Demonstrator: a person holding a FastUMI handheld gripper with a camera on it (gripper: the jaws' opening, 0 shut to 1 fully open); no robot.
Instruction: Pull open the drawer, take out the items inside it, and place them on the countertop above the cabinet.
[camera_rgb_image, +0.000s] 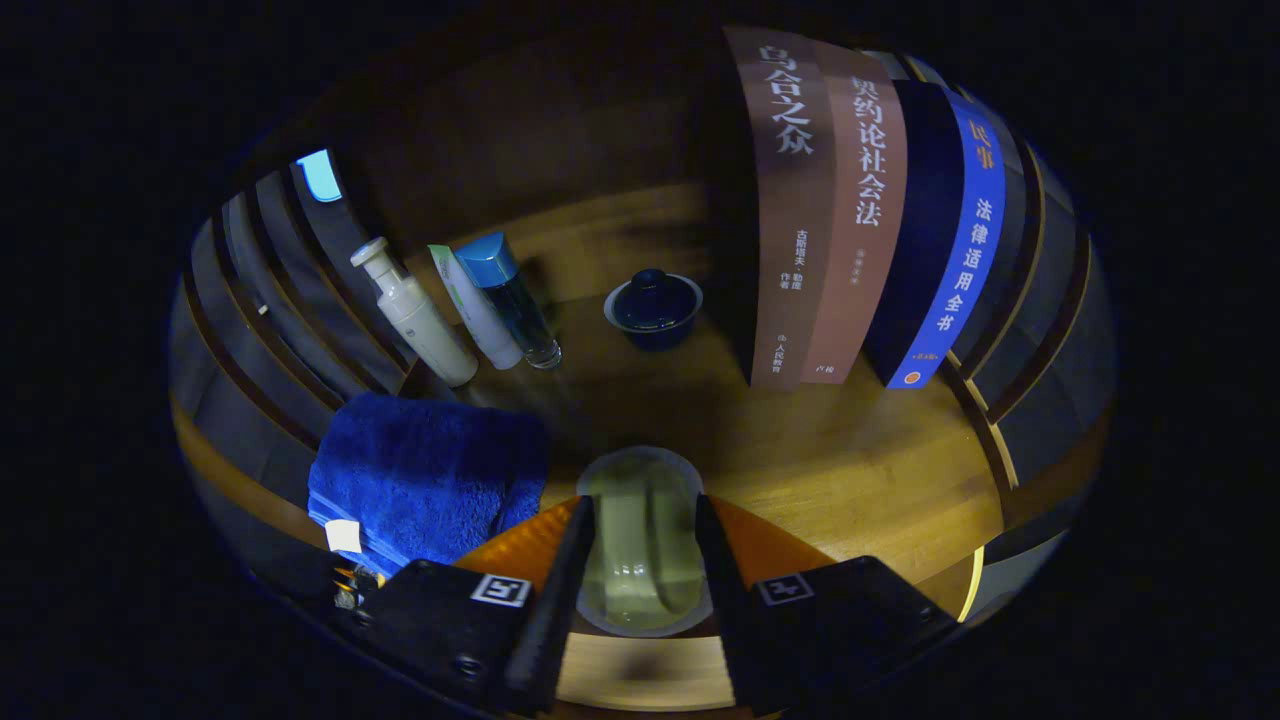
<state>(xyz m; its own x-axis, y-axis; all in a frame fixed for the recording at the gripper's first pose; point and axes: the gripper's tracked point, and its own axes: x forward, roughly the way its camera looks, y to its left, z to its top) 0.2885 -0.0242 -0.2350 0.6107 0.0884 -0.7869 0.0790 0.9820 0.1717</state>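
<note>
My gripper (640, 545) holds a pale greenish cup-like item (640, 540) between its two fingers, both pressing on its sides, just above the wooden countertop (850, 460). Left of the fingers lies a folded blue towel (425, 475) on the countertop. Beyond it lean a cream pump bottle (415, 315), a white tube (478, 310) and a blue-capped bottle (515, 300). A dark blue lidded cup (653, 308) stands farther ahead, in the middle of the countertop.
Several upright books (860, 220) stand to the right, beyond the fingers. Dark slatted walls (270, 300) close in the left and right sides. Bare wood lies ahead and to the right of the fingers.
</note>
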